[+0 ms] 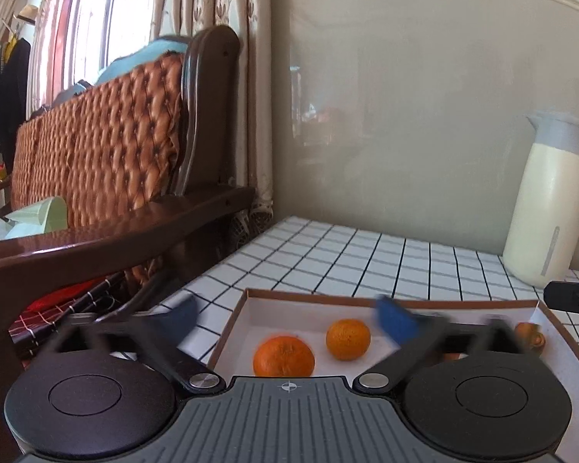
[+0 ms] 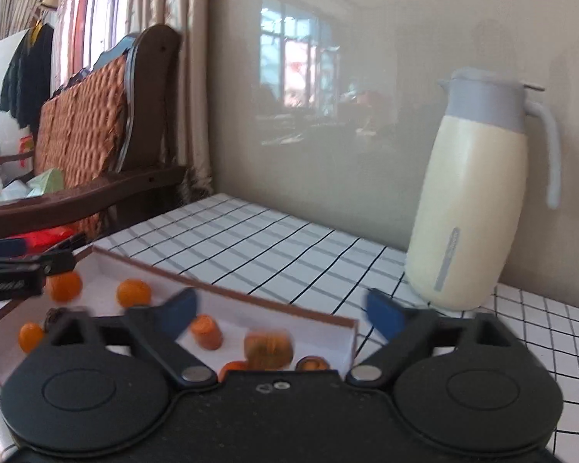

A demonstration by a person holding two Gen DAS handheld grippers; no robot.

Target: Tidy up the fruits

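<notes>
A shallow white box with a brown rim (image 1: 247, 292) (image 2: 251, 298) lies on the checked table and holds several oranges. In the left wrist view two oranges (image 1: 283, 355) (image 1: 347, 338) lie near its left end. My left gripper (image 1: 289, 318) is open and empty above that end. It also shows in the right wrist view (image 2: 27, 270). In the right wrist view small oranges (image 2: 134, 292) (image 2: 63, 286) and cut pieces (image 2: 207, 331) lie in the box. My right gripper (image 2: 283, 314) is open and empty above the box's right end.
A cream jug with a grey lid (image 1: 546, 200) (image 2: 478, 196) stands at the back right by the wall. A wooden sofa with a quilted brown back (image 1: 108, 131) stands left of the table (image 1: 328, 254). Red cloth (image 1: 58, 301) lies under it.
</notes>
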